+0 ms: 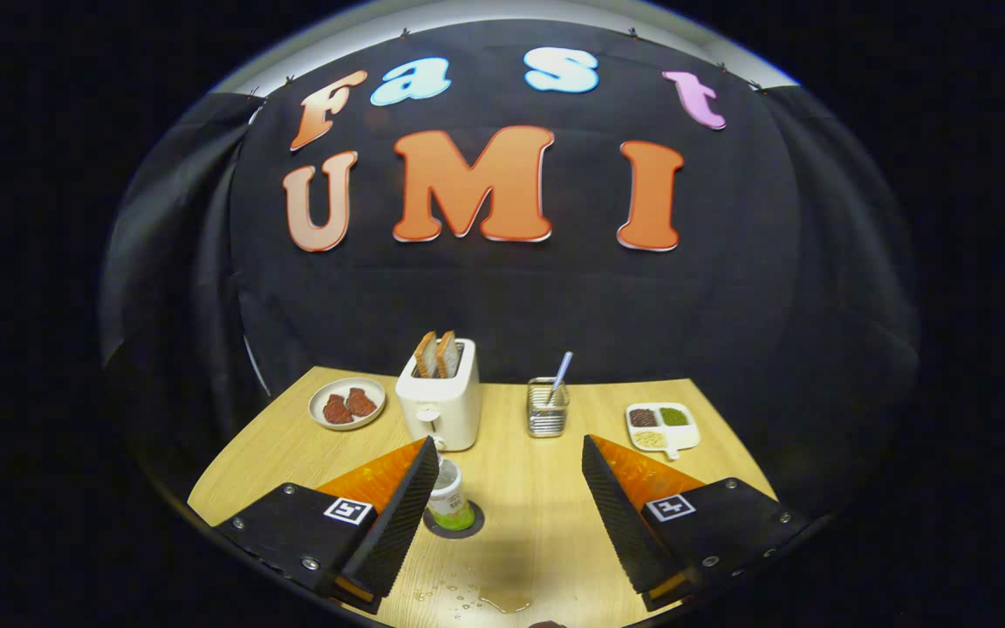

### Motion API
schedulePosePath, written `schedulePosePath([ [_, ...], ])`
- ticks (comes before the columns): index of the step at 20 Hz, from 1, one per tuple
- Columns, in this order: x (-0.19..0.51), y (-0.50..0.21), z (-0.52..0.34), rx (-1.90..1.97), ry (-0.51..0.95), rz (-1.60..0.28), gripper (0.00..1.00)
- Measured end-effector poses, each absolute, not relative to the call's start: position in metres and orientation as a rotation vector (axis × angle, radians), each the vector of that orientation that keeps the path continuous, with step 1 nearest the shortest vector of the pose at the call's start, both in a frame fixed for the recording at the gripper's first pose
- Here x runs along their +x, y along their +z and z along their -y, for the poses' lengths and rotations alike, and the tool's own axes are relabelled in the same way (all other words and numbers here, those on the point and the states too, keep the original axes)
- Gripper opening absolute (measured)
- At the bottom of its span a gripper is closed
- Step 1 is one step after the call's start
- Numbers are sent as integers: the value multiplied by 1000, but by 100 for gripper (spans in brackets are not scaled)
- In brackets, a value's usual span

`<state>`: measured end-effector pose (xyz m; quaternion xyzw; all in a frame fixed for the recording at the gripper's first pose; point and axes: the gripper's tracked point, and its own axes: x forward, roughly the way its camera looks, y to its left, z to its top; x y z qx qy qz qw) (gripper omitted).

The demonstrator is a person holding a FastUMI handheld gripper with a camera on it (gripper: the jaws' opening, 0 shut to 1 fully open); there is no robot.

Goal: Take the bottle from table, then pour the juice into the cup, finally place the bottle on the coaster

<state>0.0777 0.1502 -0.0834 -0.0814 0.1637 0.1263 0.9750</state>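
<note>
A small white bottle (451,499) with a green base stands upright on a round dark coaster (470,526) on the wooden table (537,515). It sits close against the inner side of my left finger (398,519), which hides part of it. My gripper (509,445) is open, with a wide gap between the fingers; the right finger (620,515) is well clear of the bottle. Only bare table lies between the fingers apart from the bottle. A puddle and drops of spilled liquid (502,600) lie on the table near the gripper's base.
Beyond the fingers stand a white toaster (441,406) with two bread slices, a plate with meat pieces (346,404) to its left, a wire holder with a straw (548,406), and a divided white dish (661,426) at the right.
</note>
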Motion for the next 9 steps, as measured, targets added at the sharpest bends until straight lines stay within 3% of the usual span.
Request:
schedulePosePath([
  [9,18,-16,-76,-145,144,-204,98],
])
